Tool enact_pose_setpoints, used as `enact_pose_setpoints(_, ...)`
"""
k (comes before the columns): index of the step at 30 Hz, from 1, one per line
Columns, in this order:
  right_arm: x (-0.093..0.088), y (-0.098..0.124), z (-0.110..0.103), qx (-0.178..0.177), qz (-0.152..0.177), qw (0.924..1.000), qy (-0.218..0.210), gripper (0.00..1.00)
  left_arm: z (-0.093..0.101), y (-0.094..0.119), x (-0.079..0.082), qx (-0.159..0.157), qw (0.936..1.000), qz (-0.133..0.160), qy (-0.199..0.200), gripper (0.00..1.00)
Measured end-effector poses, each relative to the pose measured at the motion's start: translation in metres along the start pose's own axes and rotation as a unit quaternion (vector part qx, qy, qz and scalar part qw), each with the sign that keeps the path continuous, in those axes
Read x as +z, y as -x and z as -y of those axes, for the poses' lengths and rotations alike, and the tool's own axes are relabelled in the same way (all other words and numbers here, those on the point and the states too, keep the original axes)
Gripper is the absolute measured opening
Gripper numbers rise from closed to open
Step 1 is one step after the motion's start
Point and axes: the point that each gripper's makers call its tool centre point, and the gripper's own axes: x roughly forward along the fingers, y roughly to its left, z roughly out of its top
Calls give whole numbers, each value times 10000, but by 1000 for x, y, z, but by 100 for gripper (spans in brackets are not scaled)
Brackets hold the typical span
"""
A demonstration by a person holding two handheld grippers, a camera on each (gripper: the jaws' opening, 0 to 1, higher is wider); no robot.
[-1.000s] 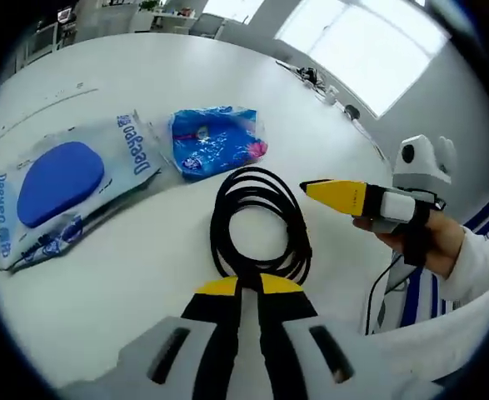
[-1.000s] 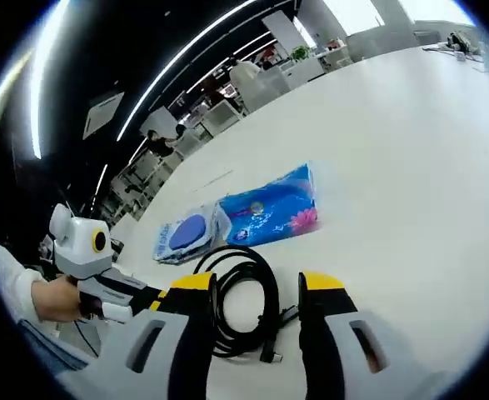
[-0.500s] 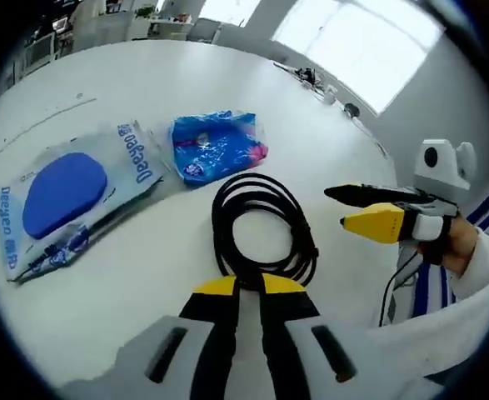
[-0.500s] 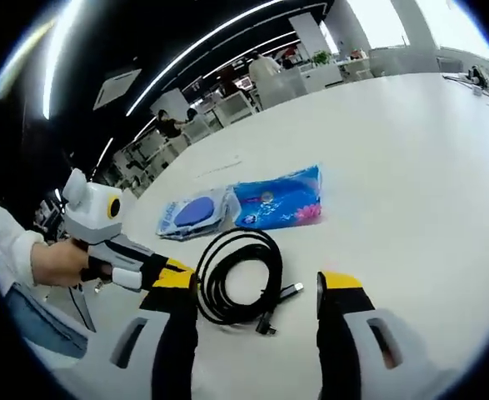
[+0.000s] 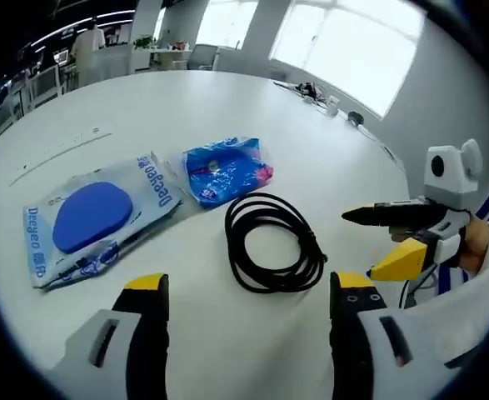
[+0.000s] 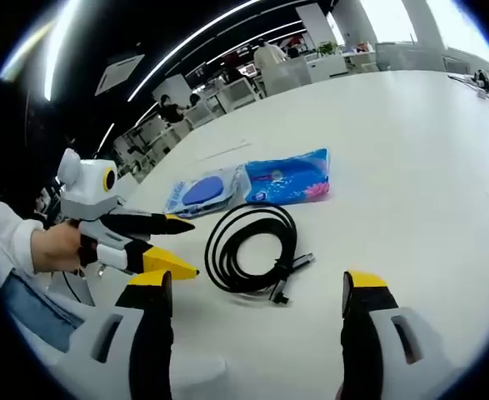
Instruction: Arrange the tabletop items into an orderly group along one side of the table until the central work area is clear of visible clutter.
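White bench [image 5: 327, 167] in bright office; coiled black cable [image 5: 273, 252] mid-bench, blue tissue pack [image 5: 226, 169] and blue-pad packet [image 5: 94, 218] just beyond; left gripper [image 5: 248, 292] fingers spread wide, empty; right gripper [image 6: 261, 287] likewise, both short of cable.

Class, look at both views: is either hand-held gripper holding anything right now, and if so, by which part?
Nothing is held. The left hand-held gripper and the right hand-held gripper are both open, and the coiled black cable lies free on the white table.
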Motion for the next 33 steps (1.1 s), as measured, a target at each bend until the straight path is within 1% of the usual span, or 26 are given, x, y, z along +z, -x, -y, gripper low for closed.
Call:
enact_pose_setpoints(4,-3,-1,-7,84,-82,9999,-27,88,-5,11,-5,102,9999,64,59,89)
enact_pose_setpoints(6,-6,-2,-12,128,-128,9998,-31,88,-5,16,-10,94,9999,19,75,89)
enact_pose_setpoints(8,-9,-4,-17,159,-210,9997,19,87,-2,22,-14,81,10000,40,21,91)
enact_pose_setpoints(10,-14,-5,-23,170,-363,9989,231,86,2,30,-16,79,9998,130,-87,94)
enact_pose_setpoints(12,-17,-6,-29,201,-415,9986,272,86,1,36,-20,91,9996,148,-205,92)
enact_pose_setpoints(16,-19,-5,-40,264,-415,9986,202,86,-3,48,-31,73,9998,111,-129,94)
enact_pose_setpoints(18,-20,-3,-45,278,-401,9986,191,86,-4,57,-38,39,9999,95,-103,94)
enact_pose_setpoints(21,-22,-1,-49,261,-393,9987,165,86,-12,72,-48,98,9995,31,-302,94)
enact_pose_setpoints(23,-25,0,-50,224,-402,9989,114,86,-18,79,-52,130,9994,27,-310,95)
enact_pose_setpoints(25,-27,2,-49,186,-409,9990,77,86,-26,90,-54,184,9995,68,-229,95)
enact_pose_setpoints(28,-32,5,-51,148,-464,9988,-2,86,-36,106,-53,223,9989,292,287,94)
enact_pose_setpoints(29,-33,7,-52,147,-475,9988,-23,86,-41,112,-53,236,9983,376,372,95)
enact_pose_setpoints(33,-35,10,-52,154,-413,9987,-241,87,-54,133,-59,325,9978,459,361,96)
